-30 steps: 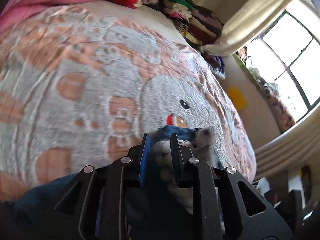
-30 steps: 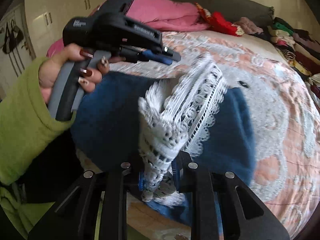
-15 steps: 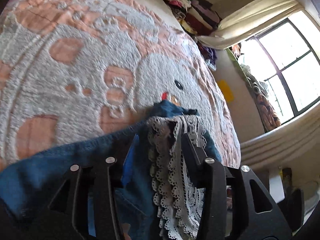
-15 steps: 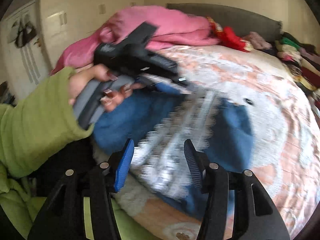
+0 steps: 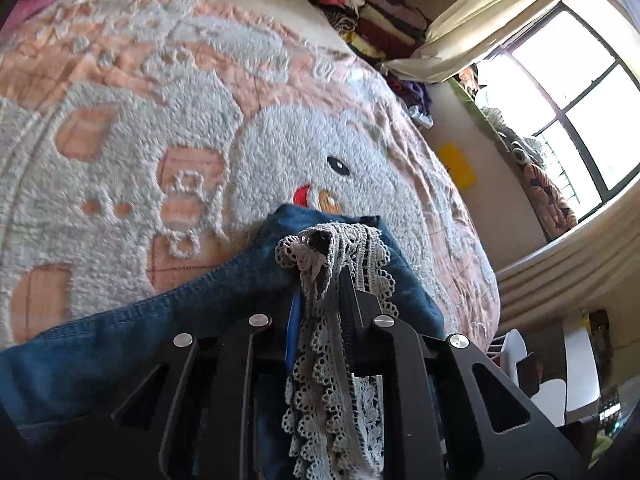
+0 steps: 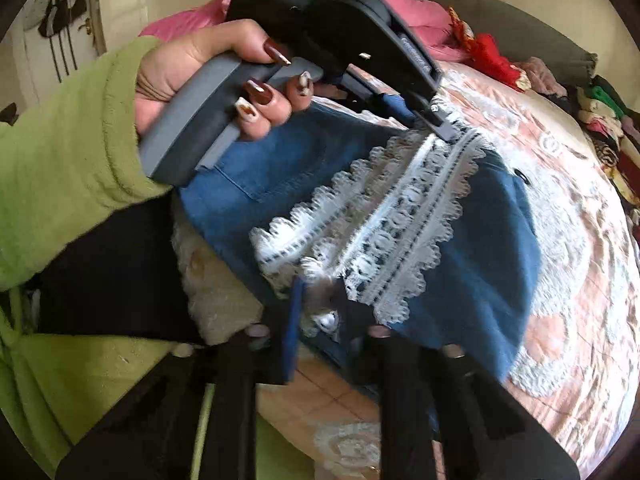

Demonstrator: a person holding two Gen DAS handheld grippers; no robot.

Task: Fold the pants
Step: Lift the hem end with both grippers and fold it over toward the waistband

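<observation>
Left wrist: pants' (image 5: 120, 344) lace hem pinched between closing jaws.

Left hand-held gripper (image 5: 318, 300) jaws just closed, pinching lace trim (image 5: 320, 360) of blue pants (image 5: 120, 344) over patterned blanket (image 5: 200, 120).

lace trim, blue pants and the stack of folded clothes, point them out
lace trim (image 6: 404, 216), right wrist view, middle of the white band
blue pants (image 6: 496, 256), right wrist view, bare denim
stack of folded clothes (image 5: 384, 20), left wrist view, dark garments
</observation>
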